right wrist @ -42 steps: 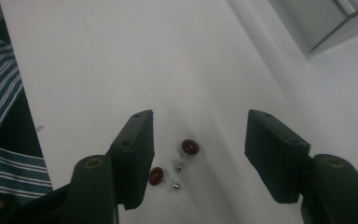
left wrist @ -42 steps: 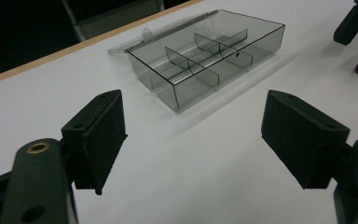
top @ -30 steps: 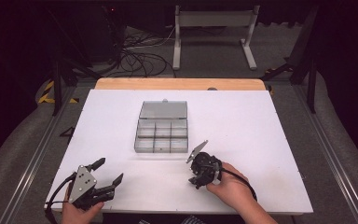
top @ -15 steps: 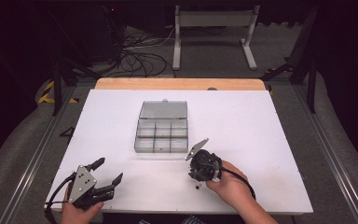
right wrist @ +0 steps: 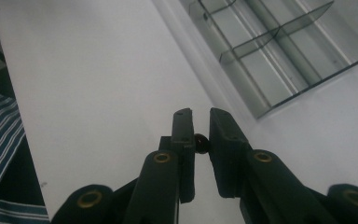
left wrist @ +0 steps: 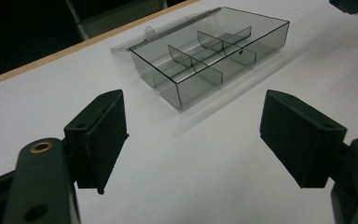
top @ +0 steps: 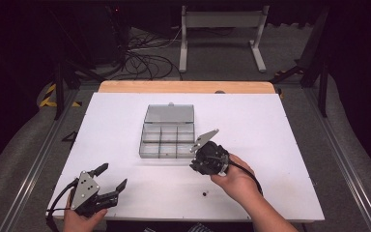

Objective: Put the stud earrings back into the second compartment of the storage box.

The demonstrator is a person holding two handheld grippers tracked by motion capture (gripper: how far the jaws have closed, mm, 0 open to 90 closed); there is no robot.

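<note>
From above, the right gripper (top: 204, 157) hangs over the white table (top: 280, 145) at 4 o'clock from the clear box (top: 166, 137), its tips hidden beneath the body; a small dark bit (top: 204, 194) lies on the table near the wrist. The right gripper view reveals the jaws clenched on a small dark bead (right wrist: 201, 143), the box at 1 o'clock. The left gripper (top: 110, 180), at 7 o'clock from the box, rests released, jaws wide and empty.

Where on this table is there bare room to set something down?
Bare: the table's whole right side beyond the compartment box, its left side, and the far strip by the wooden edge. Crowded: the near edge, around both hand-held grippers and a small dark piece.
</note>
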